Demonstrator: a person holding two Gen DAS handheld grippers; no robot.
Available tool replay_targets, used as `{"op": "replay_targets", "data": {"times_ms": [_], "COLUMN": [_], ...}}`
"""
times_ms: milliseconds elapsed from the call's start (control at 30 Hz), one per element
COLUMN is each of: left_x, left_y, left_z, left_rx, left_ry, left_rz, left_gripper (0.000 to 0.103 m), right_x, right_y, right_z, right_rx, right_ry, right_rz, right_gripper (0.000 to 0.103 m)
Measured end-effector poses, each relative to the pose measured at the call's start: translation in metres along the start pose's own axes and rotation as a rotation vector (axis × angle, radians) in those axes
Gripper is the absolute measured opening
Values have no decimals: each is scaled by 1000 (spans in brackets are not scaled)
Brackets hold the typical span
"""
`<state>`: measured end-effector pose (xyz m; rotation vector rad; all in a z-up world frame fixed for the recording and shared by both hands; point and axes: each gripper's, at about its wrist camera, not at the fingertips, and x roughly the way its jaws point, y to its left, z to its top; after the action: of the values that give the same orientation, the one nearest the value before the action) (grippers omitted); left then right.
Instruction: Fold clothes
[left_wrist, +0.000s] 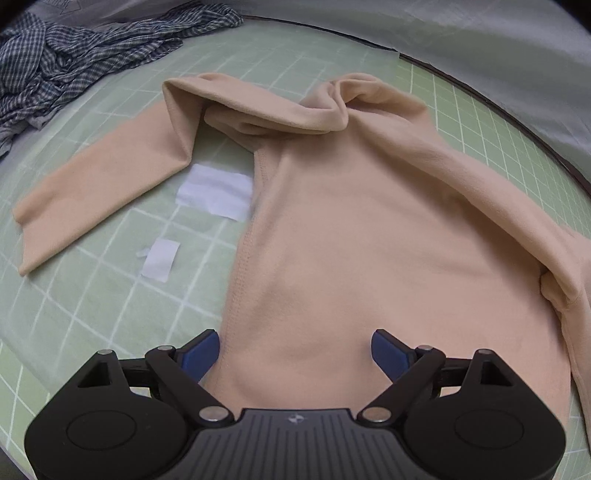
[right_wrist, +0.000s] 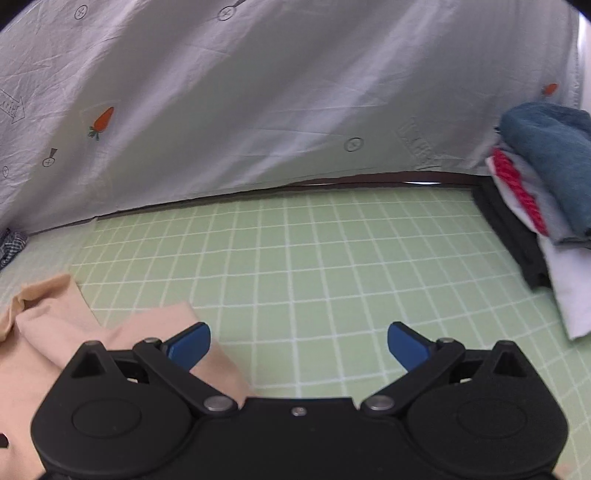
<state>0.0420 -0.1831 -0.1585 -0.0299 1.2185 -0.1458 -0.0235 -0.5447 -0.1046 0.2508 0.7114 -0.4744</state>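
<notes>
A beige long-sleeved top (left_wrist: 351, 229) lies spread on the green grid mat (left_wrist: 92, 317). Its left sleeve (left_wrist: 99, 184) stretches out to the left and its collar end is bunched at the far side. The right sleeve is folded over the body's right edge. My left gripper (left_wrist: 295, 350) is open and hovers over the near hem of the top, holding nothing. In the right wrist view, my right gripper (right_wrist: 299, 343) is open and empty above the mat (right_wrist: 314, 266). The beige top (right_wrist: 44, 332) lies at its lower left, partly under the left finger.
A crumpled blue checked shirt (left_wrist: 74, 55) lies at the far left. A stack of folded clothes (right_wrist: 546, 192) sits at the right of the mat. Two white patches (left_wrist: 214, 190) lie on the mat beside the top. A grey printed sheet (right_wrist: 258, 92) hangs behind.
</notes>
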Motion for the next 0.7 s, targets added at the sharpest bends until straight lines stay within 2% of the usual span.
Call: {"op": "replay_targets", "data": {"times_ms": [33, 133, 267, 400, 533, 700], "left_x": [2, 7, 12, 13, 17, 18], "left_y": [2, 3, -4, -4, -14, -16], "left_z": [2, 8, 13, 12, 10, 11], "left_rx": [4, 15, 59, 71, 138, 170], "left_ry": [4, 6, -2, -12, -13, -22], "left_rz": [-6, -23, -11, -14, 36, 47], "left_gripper": [90, 98, 101, 103, 103, 103], "right_x": [10, 39, 67, 58, 39, 30], "right_y": [9, 33, 61, 73, 72, 61], "right_z": [6, 17, 5, -27, -59, -72], "right_rx": [5, 10, -53, -119, -160, -130], "right_ry": [6, 29, 98, 129, 154, 184], "right_rz": [21, 52, 10, -21, -35, -13], "right_gripper": [103, 103, 103, 103, 103, 103]}}
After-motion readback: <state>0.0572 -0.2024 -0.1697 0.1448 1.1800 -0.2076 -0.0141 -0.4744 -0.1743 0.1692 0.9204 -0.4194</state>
